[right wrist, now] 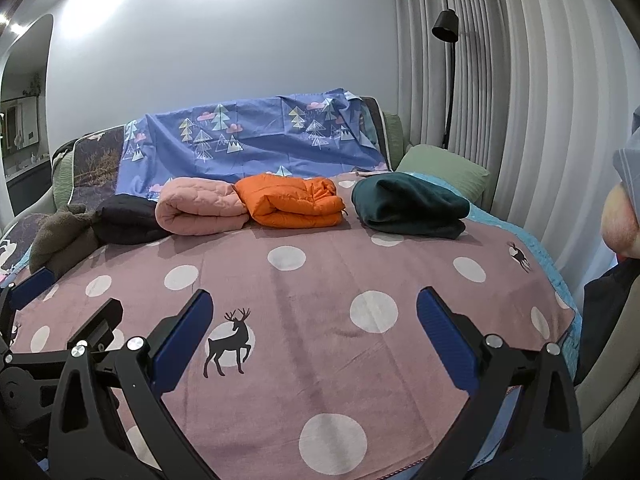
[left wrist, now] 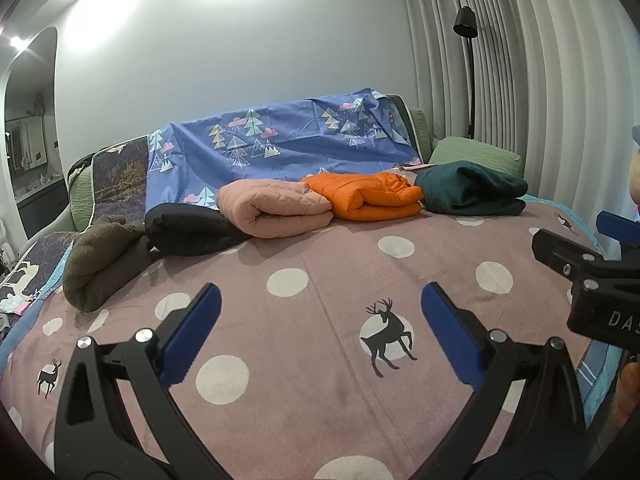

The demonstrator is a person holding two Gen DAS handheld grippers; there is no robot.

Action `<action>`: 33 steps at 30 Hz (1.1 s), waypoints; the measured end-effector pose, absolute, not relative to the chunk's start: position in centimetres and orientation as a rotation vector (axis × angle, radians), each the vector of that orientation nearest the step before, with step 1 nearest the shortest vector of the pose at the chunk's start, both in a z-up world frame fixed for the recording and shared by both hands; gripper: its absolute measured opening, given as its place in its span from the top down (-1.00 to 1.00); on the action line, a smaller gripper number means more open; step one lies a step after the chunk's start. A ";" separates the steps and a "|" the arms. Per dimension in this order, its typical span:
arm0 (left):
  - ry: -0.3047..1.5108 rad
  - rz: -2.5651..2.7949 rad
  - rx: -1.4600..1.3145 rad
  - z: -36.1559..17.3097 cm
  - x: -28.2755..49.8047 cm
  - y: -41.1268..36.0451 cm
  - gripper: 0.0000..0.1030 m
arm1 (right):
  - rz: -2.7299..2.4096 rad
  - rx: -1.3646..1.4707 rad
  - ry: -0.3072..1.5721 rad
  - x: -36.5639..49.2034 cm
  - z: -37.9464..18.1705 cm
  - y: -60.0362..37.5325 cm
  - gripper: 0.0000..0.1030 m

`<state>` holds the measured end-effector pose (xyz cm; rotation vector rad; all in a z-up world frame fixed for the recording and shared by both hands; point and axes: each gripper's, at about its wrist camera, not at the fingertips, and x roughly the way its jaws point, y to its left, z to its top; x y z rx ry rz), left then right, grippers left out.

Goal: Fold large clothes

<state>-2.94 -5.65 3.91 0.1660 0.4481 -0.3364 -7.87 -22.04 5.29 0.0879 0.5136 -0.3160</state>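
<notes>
Several folded garments lie in a row at the far side of the bed: a brown fleece (left wrist: pixel 105 263) (right wrist: pixel 60 240), a black jacket (left wrist: pixel 188 231) (right wrist: pixel 124 220), a pink quilted jacket (left wrist: pixel 276 208) (right wrist: pixel 200 206), an orange puffer jacket (left wrist: pixel 370 194) (right wrist: pixel 294 200) and a dark green garment (left wrist: pixel 472 192) (right wrist: pixel 410 204). My left gripper (left wrist: pixel 320 332) hangs open over the mauve polka-dot bedspread (left wrist: pixel 320 400), holding nothing. My right gripper (right wrist: pixel 314 336) is open too and holds nothing, above the same bedspread (right wrist: pixel 328 380). Each gripper shows at the edge of the other's view.
A blue tree-print sheet (left wrist: pixel 280 140) (right wrist: pixel 248 136) drapes over the headboard. A green pillow (left wrist: pixel 476 154) (right wrist: pixel 444 170) lies at the back right. A black floor lamp (left wrist: pixel 468 60) (right wrist: pixel 448 64) stands before the grey curtains. A person's clothing shows at the right edge.
</notes>
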 end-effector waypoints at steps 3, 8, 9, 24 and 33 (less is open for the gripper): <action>0.451 -0.334 0.164 3.8 -2.9 -5.6 -0.96 | -0.320 0.088 0.517 -7.8 5.2 -22.1 -0.97; 0.465 -0.332 0.159 3.7 -2.9 -5.8 -0.96 | -0.324 0.092 0.522 -7.7 5.1 -22.1 -0.97; 0.468 -0.332 0.159 3.6 -2.9 -5.8 -0.96 | -0.324 0.092 0.525 -7.7 5.0 -22.1 -0.97; 0.491 -0.332 0.165 3.5 -2.7 -6.5 -0.96 | -0.324 0.097 0.542 -7.6 4.7 -22.3 -0.97; 0.516 -0.328 0.167 3.4 -2.4 -6.8 -0.96 | -0.324 0.102 0.551 -7.4 4.5 -22.6 -0.97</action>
